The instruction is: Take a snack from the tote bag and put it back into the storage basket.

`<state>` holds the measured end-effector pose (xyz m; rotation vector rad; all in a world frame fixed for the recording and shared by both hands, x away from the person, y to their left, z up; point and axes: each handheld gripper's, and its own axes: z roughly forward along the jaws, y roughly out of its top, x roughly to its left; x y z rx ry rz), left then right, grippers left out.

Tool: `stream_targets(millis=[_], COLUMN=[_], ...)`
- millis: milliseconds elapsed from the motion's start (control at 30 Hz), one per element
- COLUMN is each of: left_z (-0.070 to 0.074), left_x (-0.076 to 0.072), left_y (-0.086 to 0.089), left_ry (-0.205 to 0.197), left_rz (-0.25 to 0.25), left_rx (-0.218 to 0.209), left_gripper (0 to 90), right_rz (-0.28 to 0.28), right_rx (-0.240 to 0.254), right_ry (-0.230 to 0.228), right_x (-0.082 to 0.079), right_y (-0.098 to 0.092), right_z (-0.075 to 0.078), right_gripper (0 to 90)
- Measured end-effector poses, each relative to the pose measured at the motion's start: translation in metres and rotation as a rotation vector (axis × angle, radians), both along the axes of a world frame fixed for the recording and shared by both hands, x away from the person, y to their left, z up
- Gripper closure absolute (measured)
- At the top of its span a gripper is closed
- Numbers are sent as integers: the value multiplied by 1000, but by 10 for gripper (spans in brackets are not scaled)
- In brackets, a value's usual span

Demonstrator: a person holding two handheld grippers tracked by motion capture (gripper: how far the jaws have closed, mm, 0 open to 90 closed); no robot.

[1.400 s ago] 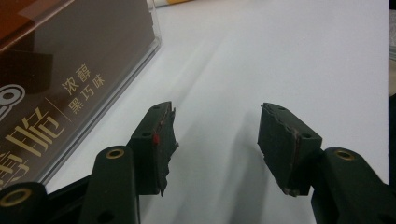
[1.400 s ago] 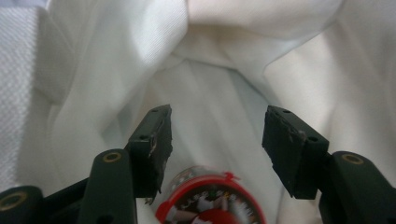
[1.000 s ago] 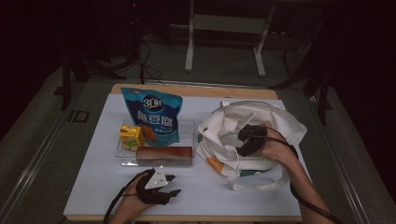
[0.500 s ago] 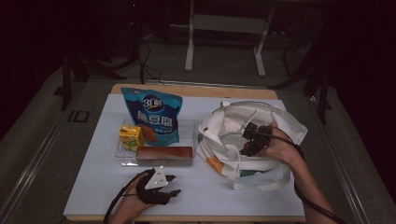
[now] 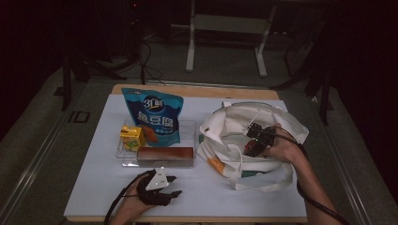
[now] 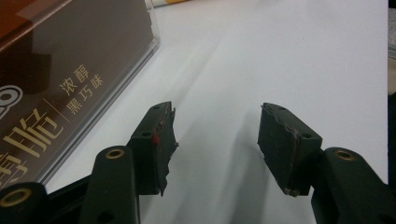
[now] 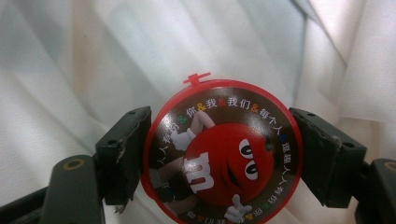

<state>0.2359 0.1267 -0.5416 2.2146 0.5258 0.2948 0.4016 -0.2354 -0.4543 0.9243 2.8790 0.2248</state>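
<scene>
At the table's near edge, about 7 o'clock from its middle, the left gripper (image 5: 174, 185) lay on the white tabletop (image 5: 94, 187) with its jaws spread and nothing between them; in the left gripper view the tabletop ran bare past the pads, with a brown chocolate box (image 6: 60, 79) just beside them at 10 o'clock. Farther in, at 10 o'clock from centre, that box fronted a clear tray (image 5: 190, 127) which also held a yellow carton (image 5: 132, 137) and, leaning upright behind, a blue snack bag (image 5: 155, 115). At 3 o'clock sat the white tote bag (image 5: 225, 140), mouth gaping, its cloth walls folding round the right gripper (image 5: 250, 138) inside. Its jaws had just been opening; the round red candy tin (image 7: 223, 154) sat between the pads, whether touched I could not tell, its face toward the camera, its small tab at 12 o'clock
</scene>
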Motion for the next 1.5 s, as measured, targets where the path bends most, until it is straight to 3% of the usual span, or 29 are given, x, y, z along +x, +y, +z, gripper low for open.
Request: stream_targets(millis=[267, 533, 933, 1500], left_z=[0, 0, 0, 0], left_x=[0, 0, 0, 0], left_y=[0, 0, 0, 0], left_ry=[4, 5, 3, 2], left_rz=[2, 2, 1, 0], left_rx=[2, 0, 1, 3], left_gripper=[456, 456, 456, 456], right_rz=[-89, -142, -139, -110], right_rx=[42, 57, 91, 82], right_ry=[-24, -14, -19, -44], right_x=[13, 29, 35, 37], right_y=[-3, 6, 16, 20], right_z=[0, 2, 30, 58], right_gripper=[252, 255, 257, 258])
